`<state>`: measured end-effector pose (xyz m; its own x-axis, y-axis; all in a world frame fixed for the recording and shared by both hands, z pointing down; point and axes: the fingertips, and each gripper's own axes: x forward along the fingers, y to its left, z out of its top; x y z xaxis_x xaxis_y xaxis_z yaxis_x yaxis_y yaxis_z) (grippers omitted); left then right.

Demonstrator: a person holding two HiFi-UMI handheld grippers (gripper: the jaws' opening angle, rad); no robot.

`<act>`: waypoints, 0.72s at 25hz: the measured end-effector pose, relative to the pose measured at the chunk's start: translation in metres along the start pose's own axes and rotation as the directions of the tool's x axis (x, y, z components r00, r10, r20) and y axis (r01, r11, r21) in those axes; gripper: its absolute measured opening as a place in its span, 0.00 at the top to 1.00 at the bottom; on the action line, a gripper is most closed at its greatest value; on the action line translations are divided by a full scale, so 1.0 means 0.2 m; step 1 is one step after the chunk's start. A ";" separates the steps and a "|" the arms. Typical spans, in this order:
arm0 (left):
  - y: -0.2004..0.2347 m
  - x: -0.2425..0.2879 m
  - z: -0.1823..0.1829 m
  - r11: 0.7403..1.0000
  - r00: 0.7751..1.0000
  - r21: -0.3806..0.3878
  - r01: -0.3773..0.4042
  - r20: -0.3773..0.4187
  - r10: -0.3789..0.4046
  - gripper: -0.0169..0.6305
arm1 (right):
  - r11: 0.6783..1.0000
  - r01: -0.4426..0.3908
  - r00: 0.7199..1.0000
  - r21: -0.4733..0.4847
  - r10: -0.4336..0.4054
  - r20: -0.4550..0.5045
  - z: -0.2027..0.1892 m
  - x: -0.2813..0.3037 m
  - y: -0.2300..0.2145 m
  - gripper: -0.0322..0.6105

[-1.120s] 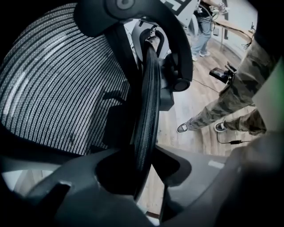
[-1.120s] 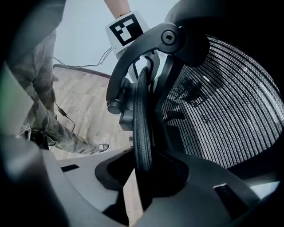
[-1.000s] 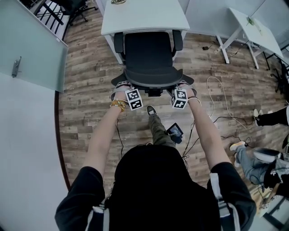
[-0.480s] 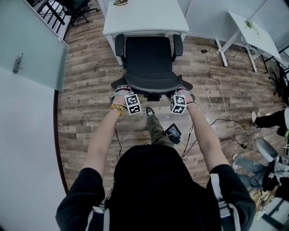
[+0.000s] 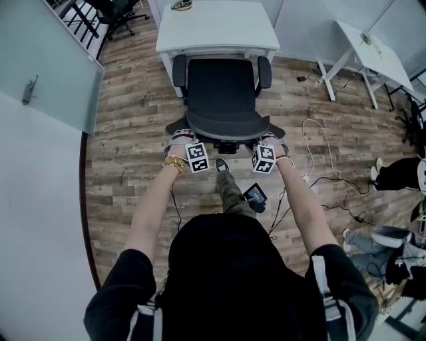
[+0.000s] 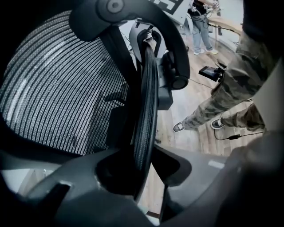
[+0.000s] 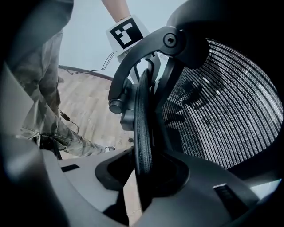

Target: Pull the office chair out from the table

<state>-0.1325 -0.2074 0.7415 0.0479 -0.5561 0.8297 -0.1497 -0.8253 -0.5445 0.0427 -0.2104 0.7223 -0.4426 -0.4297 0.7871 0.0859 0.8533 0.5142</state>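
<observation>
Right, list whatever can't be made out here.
- Head view: the office chair seat hides most of its wheeled base.
- Head view: the item on the white table is too small to identify.
- Head view: a bystander's legs show, but the right edge cuts off the body.

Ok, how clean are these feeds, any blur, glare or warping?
Head view: evenly lit and sharp, though the wide lens bows the floor at the edges. Left gripper view: office chair rim crisp, left tool dark and soft up close. Right gripper view: same, right tool dim and unfocused; no harsh glare.
</observation>
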 end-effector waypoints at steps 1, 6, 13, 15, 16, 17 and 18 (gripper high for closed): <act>-0.01 -0.01 0.00 1.000 1.000 0.000 -0.002 0.002 0.002 0.77 | 1.000 0.000 1.000 0.002 0.000 -0.002 0.00 0.00 0.01 0.80; -0.08 -0.04 -0.01 1.000 1.000 -0.007 -0.007 0.002 0.007 0.76 | 1.000 -0.010 1.000 0.004 0.010 -0.004 0.03 -0.03 0.08 0.80; -0.14 -0.08 -0.01 1.000 1.000 -0.008 -0.008 0.003 0.008 0.76 | 0.999 -0.031 0.999 0.019 0.032 -0.015 0.04 -0.07 0.15 0.80; -0.15 -0.09 -0.01 1.000 1.000 -0.007 -0.009 0.000 0.009 0.76 | 0.999 -0.038 0.999 0.023 0.038 -0.018 0.04 -0.08 0.17 0.80; -0.15 -0.09 -0.01 1.000 1.000 -0.006 -0.012 -0.001 0.012 0.76 | 0.999 -0.037 0.999 0.022 0.037 -0.018 0.05 -0.08 0.17 0.80; -0.15 -0.10 -0.01 1.000 1.000 -0.005 -0.016 -0.001 0.016 0.76 | 0.999 -0.034 0.999 0.021 0.034 -0.018 0.05 -0.08 0.17 0.80; -0.16 -0.10 -0.02 1.000 1.000 -0.004 -0.019 -0.001 0.019 0.76 | 0.999 -0.034 0.999 0.022 0.035 -0.017 0.05 -0.08 0.18 0.80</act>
<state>-0.1318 -0.1693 0.7421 0.0444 -0.5715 0.8194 -0.1549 -0.8142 -0.5595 0.0432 -0.1693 0.7242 -0.4242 -0.4047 0.8101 0.0817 0.8738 0.4793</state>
